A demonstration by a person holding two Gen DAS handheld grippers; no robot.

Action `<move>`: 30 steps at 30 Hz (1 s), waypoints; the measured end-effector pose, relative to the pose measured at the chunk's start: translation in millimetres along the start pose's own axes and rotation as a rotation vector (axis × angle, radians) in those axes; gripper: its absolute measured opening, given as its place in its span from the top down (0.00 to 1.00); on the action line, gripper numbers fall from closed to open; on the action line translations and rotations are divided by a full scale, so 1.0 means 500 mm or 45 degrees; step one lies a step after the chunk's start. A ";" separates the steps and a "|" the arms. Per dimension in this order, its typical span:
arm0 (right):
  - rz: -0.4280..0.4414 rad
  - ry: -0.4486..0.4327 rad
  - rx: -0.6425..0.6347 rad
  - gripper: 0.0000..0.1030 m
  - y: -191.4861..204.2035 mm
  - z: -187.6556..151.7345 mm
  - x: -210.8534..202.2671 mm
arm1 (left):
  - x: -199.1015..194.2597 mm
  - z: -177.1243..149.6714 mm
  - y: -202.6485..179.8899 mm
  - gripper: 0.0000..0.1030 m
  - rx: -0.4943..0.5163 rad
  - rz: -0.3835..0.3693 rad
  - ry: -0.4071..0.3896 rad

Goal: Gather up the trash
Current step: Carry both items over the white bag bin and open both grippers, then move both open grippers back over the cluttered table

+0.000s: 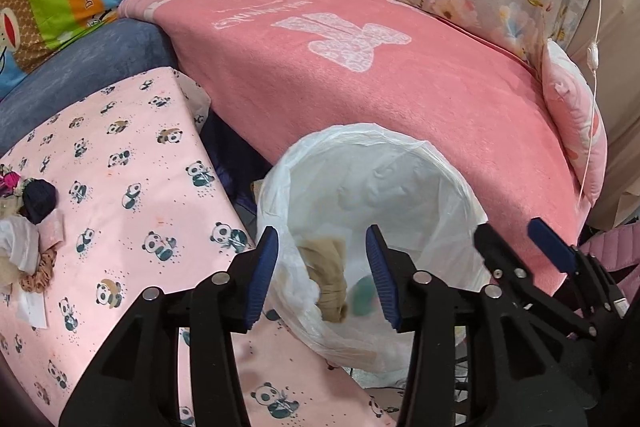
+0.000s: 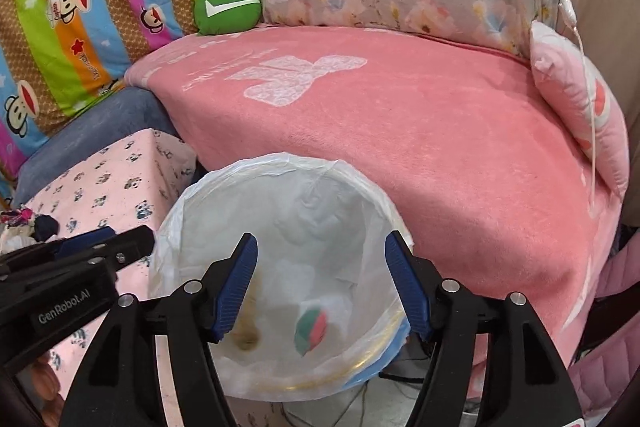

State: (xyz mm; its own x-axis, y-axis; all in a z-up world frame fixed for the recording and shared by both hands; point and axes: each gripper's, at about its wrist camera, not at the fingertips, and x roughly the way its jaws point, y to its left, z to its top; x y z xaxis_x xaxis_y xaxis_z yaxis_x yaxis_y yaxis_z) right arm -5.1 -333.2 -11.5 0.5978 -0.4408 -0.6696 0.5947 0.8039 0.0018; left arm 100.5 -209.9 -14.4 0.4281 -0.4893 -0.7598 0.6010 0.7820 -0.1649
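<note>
While a big pink blanket (image 2: 420, 131) covers the sofa at the back, a trash bin (image 2: 280, 267) stands in front of it on the floor. A white plastic bag (image 1: 360, 187) lines the bin, and its round mouth opens upward. Left of the bin is a box-like seat with a pink panda cloth (image 1: 120, 187) on it. A striped monkey cushion (image 2: 80, 7) leans at the back left, and the words "Daui frank" can be read on it. Beside it sits a round green pillow (image 2: 227, 10) with a white check mark.

Down inside the bin lies a tan crumpled cloth (image 1: 328, 275); it looks longer than wide and hangs from the bag's near left wall toward the bottom. Near it lies a small red and green ball (image 2: 311, 331). A little pile of small things (image 1: 28, 227) sits on the panda cloth at the far left, well apart from the bin.

The left gripper (image 1: 322, 277) hangs over the bin mouth, with its jaws spread wide and nothing between them. The right gripper (image 2: 322, 283) also hangs over the bin, jaws wide apart and empty. The side of the left gripper reads "GenRobot.AI".
</note>
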 end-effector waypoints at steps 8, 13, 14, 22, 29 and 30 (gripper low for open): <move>-0.058 0.002 -0.026 0.38 0.002 -0.008 -0.015 | -0.018 -0.005 0.029 0.53 -0.018 0.054 -0.029; -0.048 0.018 -0.038 0.38 0.016 -0.022 -0.022 | -0.032 -0.030 0.069 0.52 -0.066 0.087 -0.021; -0.043 0.020 -0.045 0.38 0.023 -0.025 -0.025 | -0.035 -0.036 0.079 0.52 -0.078 0.096 -0.017; 0.018 0.037 -0.112 0.38 0.098 -0.047 -0.041 | -0.078 -0.082 0.173 0.47 -0.164 0.207 -0.027; 0.084 0.038 -0.190 0.38 0.186 -0.059 -0.059 | -0.129 -0.104 0.261 0.37 -0.249 0.292 -0.074; 0.093 0.039 -0.197 0.38 0.197 -0.060 -0.061 | -0.136 -0.107 0.273 0.34 -0.259 0.306 -0.081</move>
State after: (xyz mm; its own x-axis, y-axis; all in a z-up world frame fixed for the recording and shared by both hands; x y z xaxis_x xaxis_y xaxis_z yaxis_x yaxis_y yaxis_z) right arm 19.1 -228.6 -13.1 0.6185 -0.3686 -0.6940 0.4590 0.8863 -0.0617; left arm 117.1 -49.1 -18.9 0.5865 -0.2991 -0.7527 0.3329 0.9362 -0.1127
